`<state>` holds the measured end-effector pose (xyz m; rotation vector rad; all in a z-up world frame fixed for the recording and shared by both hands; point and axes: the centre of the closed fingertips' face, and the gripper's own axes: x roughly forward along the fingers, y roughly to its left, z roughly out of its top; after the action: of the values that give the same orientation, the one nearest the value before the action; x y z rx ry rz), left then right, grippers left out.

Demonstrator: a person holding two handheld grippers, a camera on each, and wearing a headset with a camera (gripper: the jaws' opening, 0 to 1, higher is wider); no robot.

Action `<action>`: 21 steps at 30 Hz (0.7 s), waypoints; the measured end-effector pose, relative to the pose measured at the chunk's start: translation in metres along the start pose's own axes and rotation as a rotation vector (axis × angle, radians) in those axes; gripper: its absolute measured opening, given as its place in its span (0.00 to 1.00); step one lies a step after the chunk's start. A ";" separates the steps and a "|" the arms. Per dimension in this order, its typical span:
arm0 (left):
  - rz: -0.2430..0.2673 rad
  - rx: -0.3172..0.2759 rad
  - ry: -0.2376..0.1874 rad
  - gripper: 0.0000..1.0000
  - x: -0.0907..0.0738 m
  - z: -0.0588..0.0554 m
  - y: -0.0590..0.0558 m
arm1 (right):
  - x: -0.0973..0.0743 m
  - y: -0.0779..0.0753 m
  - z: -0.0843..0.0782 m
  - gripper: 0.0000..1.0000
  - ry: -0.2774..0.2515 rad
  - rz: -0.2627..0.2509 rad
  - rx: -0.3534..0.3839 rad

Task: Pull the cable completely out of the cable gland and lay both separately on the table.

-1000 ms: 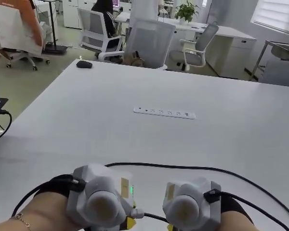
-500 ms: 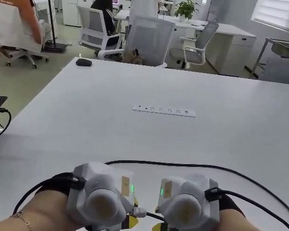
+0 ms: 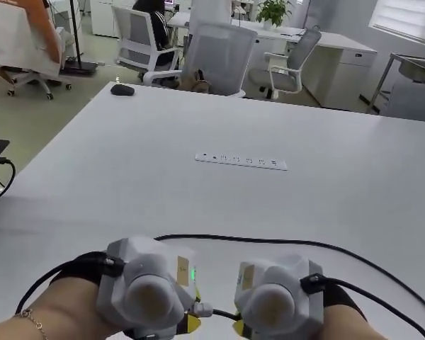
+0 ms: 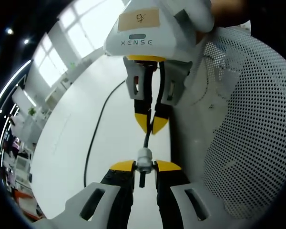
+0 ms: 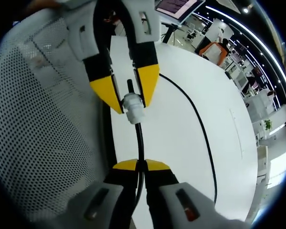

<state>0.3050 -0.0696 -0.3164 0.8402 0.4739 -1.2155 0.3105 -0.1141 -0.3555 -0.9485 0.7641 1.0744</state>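
Observation:
The white cable gland (image 4: 144, 159) sits between the yellow-tipped jaws of my left gripper (image 4: 144, 166), which is shut on it. A black cable (image 4: 147, 139) leaves the gland and runs a short way to my right gripper (image 5: 138, 166), which is shut on it. In the right gripper view the cable (image 5: 139, 140) rises to the gland (image 5: 133, 108), still threaded through it. In the head view both grippers are at the bottom edge above the table, the left gripper (image 3: 192, 323) facing the right gripper (image 3: 238, 327), with the gland (image 3: 202, 309) between them.
A long run of black cable (image 3: 269, 244) arcs across the white table (image 3: 127, 177) just beyond the grippers. A white power strip (image 3: 241, 161) lies mid-table and a dark mouse (image 3: 122, 90) at the far left corner. Office chairs (image 3: 219, 60) stand behind. White mesh (image 4: 243, 133) is close beside the grippers.
The right gripper has moved slightly left, closer to the left gripper. Both jaws stay shut, and the gland remains on the cable.

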 end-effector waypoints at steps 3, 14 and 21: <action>0.005 0.001 0.006 0.17 0.000 -0.002 0.001 | 0.001 -0.003 -0.013 0.03 0.062 -0.011 0.021; 0.034 -0.024 0.007 0.17 -0.004 -0.005 0.009 | -0.004 -0.013 -0.054 0.03 0.243 -0.061 0.074; 0.052 -0.034 0.008 0.17 -0.004 -0.007 0.013 | -0.011 -0.021 -0.059 0.03 0.229 -0.089 0.174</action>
<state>0.3163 -0.0605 -0.3134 0.8237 0.4756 -1.1533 0.3235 -0.1760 -0.3642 -0.9568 0.9779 0.8158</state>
